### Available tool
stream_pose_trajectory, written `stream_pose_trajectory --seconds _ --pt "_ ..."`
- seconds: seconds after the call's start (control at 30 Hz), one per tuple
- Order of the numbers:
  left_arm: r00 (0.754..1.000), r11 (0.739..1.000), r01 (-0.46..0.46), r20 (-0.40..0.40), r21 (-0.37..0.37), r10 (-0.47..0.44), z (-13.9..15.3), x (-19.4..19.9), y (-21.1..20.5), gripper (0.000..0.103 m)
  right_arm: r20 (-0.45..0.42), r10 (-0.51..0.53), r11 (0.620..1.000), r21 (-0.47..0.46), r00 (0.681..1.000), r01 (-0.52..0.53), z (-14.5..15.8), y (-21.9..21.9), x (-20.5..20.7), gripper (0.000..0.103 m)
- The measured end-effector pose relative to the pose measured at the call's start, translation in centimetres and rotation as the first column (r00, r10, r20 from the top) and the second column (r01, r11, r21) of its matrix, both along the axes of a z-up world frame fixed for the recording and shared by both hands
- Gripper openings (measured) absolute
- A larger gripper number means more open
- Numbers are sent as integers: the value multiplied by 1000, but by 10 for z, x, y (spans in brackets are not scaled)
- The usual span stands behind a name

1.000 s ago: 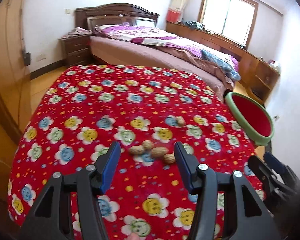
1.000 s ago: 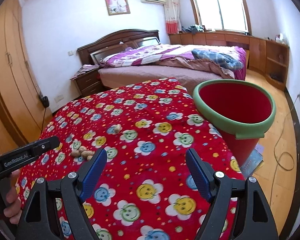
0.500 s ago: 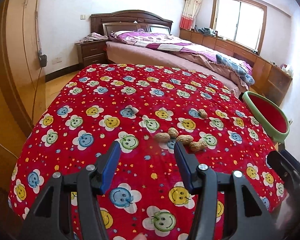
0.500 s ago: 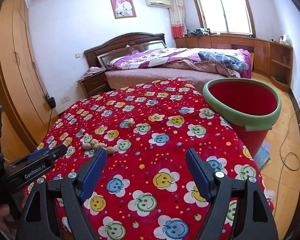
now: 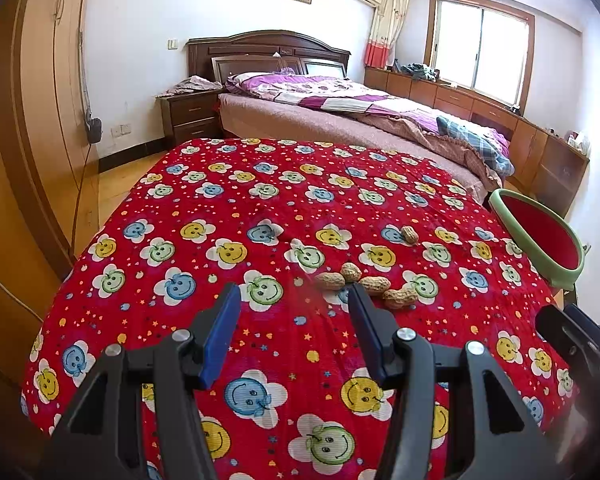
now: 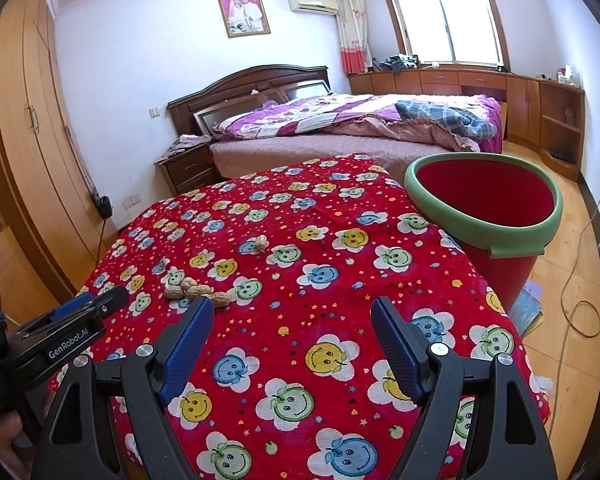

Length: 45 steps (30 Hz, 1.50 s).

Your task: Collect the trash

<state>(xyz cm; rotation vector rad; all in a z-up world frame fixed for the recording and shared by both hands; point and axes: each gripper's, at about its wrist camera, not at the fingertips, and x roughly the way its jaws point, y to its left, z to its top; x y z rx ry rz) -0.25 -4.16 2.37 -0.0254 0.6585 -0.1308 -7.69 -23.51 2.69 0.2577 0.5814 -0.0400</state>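
Several peanut shells (image 5: 370,285) lie in a cluster on the red smiley-flower cloth (image 5: 260,208), with one lone shell (image 5: 410,234) farther right. The cluster (image 6: 196,292) and lone shell (image 6: 262,243) also show in the right wrist view. My left gripper (image 5: 294,300) is open and empty, above the cloth just left of and nearer than the cluster. My right gripper (image 6: 292,312) is open and empty over the cloth's near part. A red bin with a green rim (image 6: 480,236) stands at the table's right side, also in the left wrist view (image 5: 556,270).
A bed (image 6: 340,132) with purple bedding stands beyond the table. A wooden wardrobe (image 5: 32,120) lines the left wall. A cable (image 6: 580,308) lies on the wooden floor at the right. The left gripper's body (image 6: 60,332) shows at the right view's left edge.
Both grippers have pulled back and tilted up, so the shells and the bin sit farther off in both views. Both stay open.
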Motion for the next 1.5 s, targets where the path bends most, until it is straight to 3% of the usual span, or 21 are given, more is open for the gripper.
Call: stream_pose_trajectory --seconds 1.5 --pt "1000 1000 -7 9 -2 7 2 -2 3 56 -2 2 1000 3 1000 -2 -2 0 0 82"
